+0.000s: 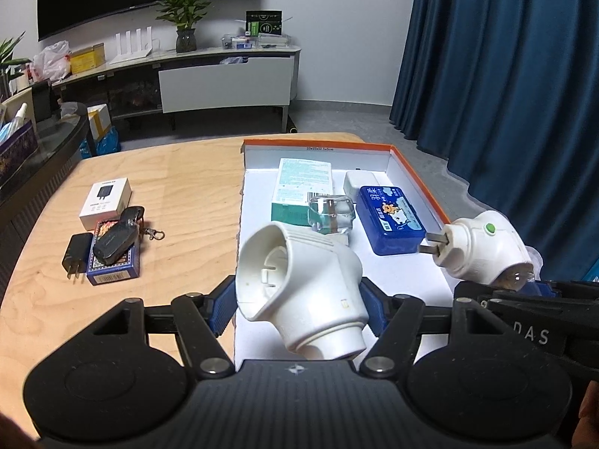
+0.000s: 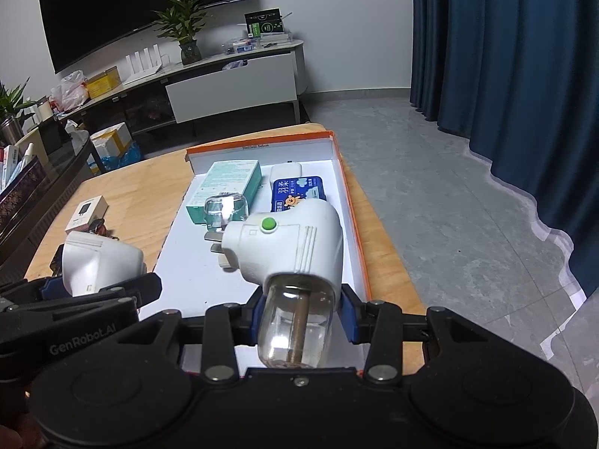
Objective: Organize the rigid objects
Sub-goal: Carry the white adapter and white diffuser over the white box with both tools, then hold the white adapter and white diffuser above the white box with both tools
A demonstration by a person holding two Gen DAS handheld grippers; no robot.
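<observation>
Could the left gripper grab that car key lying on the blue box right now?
Probably not: the left gripper has its jaws shut on a white plug-in heater. The car key lies uncovered, so only the held load hinders.

The left tongs (image 1: pixel 299 305) are closed on a white plug-in housing (image 1: pixel 299 288), with the blue pads (image 1: pixel 221 310) pressing its two sides and the black linkage arms drawn inward. The right tongs (image 2: pixel 299 310) are likewise clamped, gripping a second white plug-in device (image 2: pixel 292 247) where its body meets its clear bottle. The two tongs are level with each other and side by side, each appearing at the edge of the other's view, both held above the tabletop (image 1: pixel 179 187).
</observation>
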